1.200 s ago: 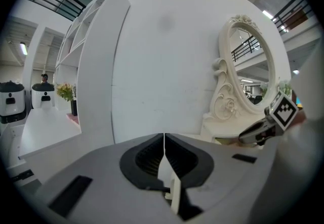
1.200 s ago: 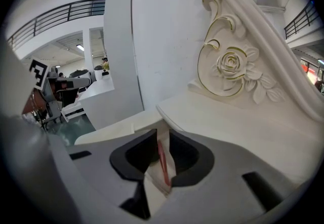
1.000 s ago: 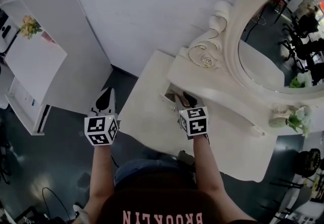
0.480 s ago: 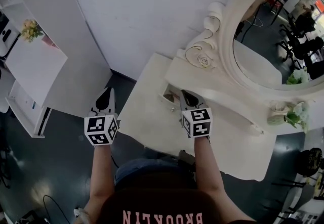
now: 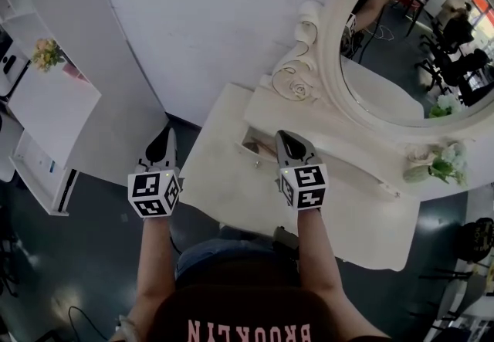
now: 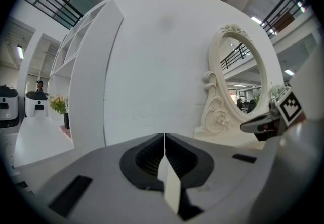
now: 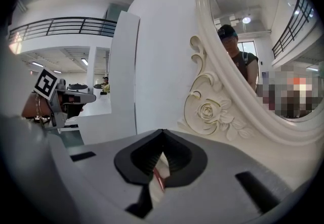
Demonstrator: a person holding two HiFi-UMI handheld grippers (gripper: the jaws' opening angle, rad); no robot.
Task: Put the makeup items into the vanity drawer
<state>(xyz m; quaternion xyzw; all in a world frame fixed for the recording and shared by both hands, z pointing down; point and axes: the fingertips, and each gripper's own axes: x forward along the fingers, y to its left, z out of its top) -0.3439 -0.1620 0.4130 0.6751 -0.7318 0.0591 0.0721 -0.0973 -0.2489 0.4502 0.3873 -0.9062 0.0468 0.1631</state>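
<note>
- Rising off the drawer (image 5: 248,149), our right gripper (image 5: 284,136) is now keeping its jaws pressed together.
- Our left gripper (image 5: 165,134) is hanging pressed together too.
- We are judging the makeup items light and slick, so we are pinching them mid-body.

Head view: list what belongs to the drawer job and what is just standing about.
Job:
- drawer, open
- vanity
- right claw, shut, by the drawer

Standing about:
- mirror
- flowers
- shelf
- left claw, shut, off the vanity

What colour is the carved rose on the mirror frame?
Cream rose, clearest in the right gripper view.
</note>
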